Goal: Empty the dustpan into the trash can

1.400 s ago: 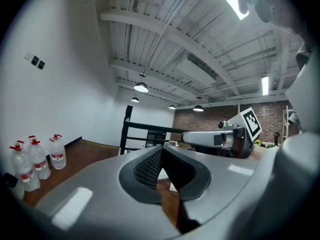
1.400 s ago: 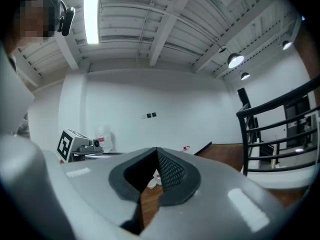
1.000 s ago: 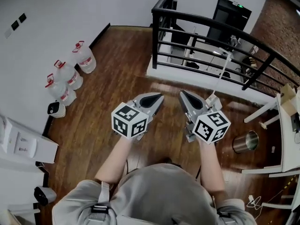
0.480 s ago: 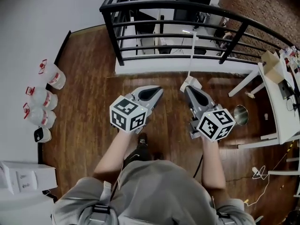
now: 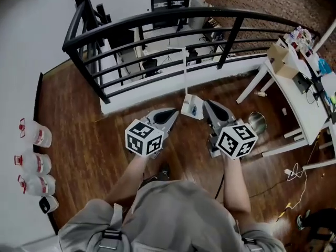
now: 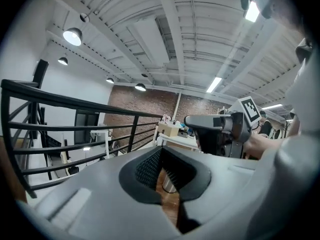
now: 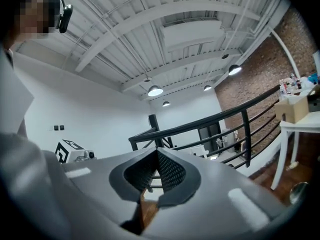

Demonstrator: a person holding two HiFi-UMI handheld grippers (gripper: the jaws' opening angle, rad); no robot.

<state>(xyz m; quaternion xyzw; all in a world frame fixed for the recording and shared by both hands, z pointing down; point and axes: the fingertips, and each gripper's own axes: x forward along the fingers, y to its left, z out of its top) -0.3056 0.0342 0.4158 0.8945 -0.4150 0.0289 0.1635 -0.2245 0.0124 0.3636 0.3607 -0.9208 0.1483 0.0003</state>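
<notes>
Wood floor point(image 5: 79, 140); black railing point(image 5: 230, 41) far; white counter point(image 5: 307, 112) right. Steel trash can point(image 5: 256, 122) stands beside the counter, near right of my right tongs point(image 5: 206, 104). Probably the dustpan point(image 5: 191, 107) stands just past both tips. Left tongs point(image 5: 175, 109) and right tongs pressed together, empty.
</notes>
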